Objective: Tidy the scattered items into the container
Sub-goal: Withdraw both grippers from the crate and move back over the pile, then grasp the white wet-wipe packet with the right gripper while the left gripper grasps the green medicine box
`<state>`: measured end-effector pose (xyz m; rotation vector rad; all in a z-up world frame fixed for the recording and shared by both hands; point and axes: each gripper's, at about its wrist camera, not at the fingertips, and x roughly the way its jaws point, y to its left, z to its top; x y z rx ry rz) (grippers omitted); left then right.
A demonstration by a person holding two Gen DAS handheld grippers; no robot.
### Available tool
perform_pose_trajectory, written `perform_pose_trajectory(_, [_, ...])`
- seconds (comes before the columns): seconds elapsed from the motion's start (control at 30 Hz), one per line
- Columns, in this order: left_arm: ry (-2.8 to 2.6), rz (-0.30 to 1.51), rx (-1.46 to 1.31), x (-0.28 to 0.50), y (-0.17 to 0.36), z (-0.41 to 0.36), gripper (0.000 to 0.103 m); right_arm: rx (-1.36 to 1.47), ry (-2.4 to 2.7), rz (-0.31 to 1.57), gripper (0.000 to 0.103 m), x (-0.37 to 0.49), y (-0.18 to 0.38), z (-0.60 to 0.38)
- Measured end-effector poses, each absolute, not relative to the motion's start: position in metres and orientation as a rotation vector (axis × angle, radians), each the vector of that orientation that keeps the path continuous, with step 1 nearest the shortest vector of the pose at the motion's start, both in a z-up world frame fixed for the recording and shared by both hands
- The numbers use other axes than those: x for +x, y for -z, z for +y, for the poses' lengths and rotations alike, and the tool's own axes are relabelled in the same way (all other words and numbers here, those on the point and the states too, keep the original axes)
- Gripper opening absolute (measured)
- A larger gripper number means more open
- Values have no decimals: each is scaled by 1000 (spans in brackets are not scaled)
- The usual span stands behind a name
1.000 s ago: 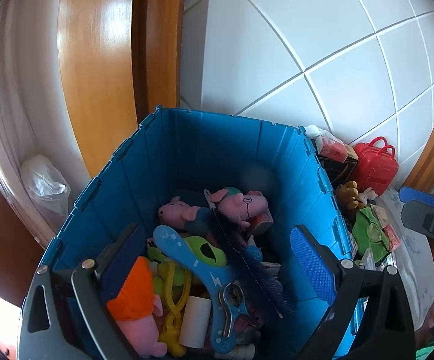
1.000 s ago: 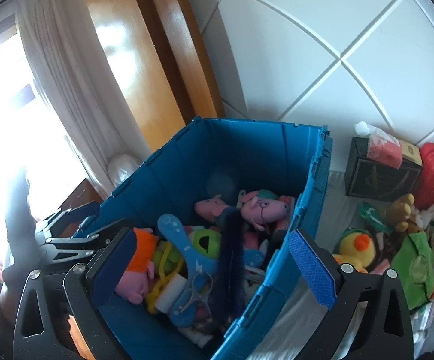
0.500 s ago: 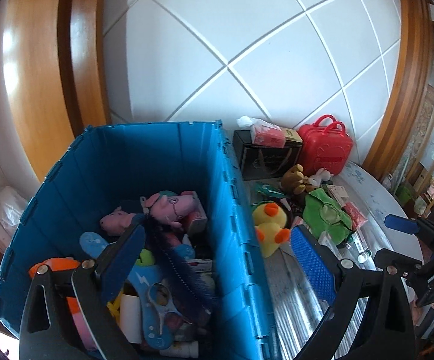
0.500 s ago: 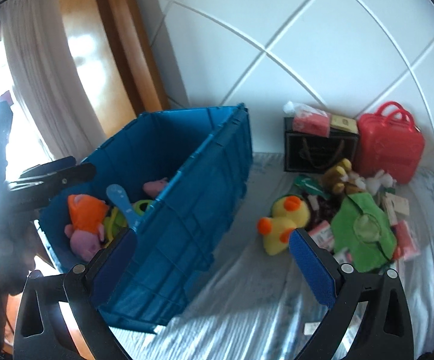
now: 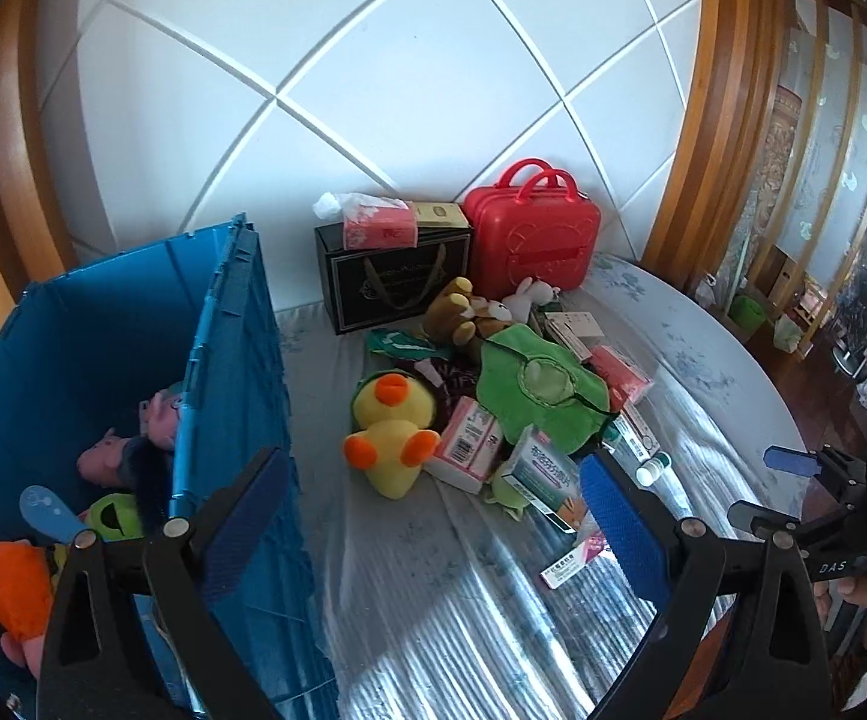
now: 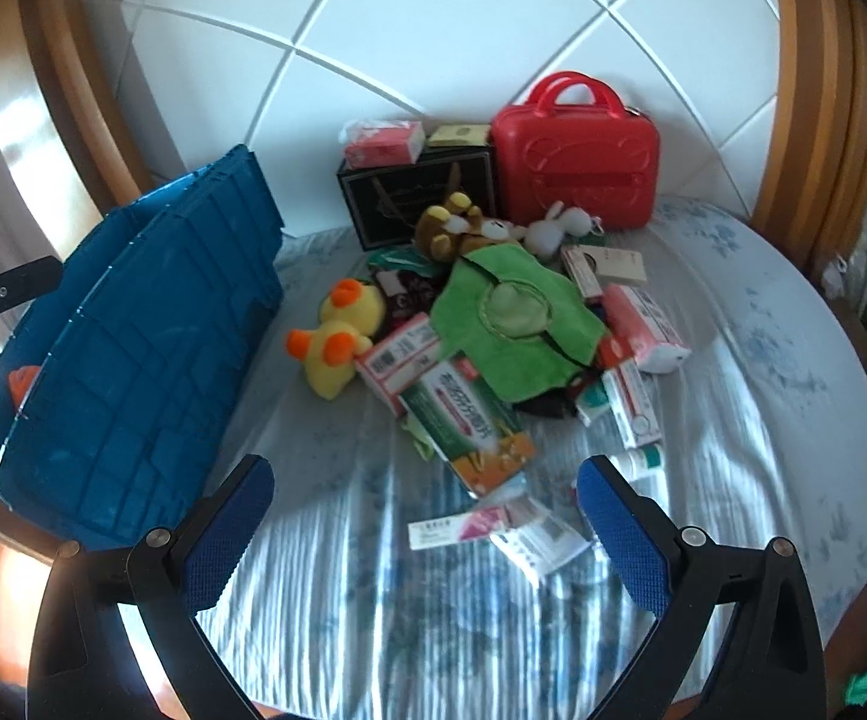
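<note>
A blue crate stands on the left of the bed and holds pig plush toys and other toys. Right of it lies a heap: a yellow duck plush, a green cloth, a brown bear plush, a white bunny and several medicine boxes. My left gripper is open over the crate's right wall, with nothing between its pads. My right gripper is open above the bedsheet, short of the heap, and it also shows at the right edge of the left wrist view.
A red case, a black gift bag and a tissue pack stand against the white padded headboard. Loose small boxes and a small bottle lie near the right gripper. Wooden posts flank the bed.
Both grippers have swung right, away from above the crate's inside toward the heap on the bed. Both stay open and hold nothing.
</note>
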<state>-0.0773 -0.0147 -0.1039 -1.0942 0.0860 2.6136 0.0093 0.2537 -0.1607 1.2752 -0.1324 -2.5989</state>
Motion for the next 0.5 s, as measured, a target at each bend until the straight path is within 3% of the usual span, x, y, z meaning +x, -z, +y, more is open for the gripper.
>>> perform_pose_trajectory(0.5, [-2506, 87, -1329, -112, 202, 75, 98, 1458, 2542, -190, 103, 9, 233, 346])
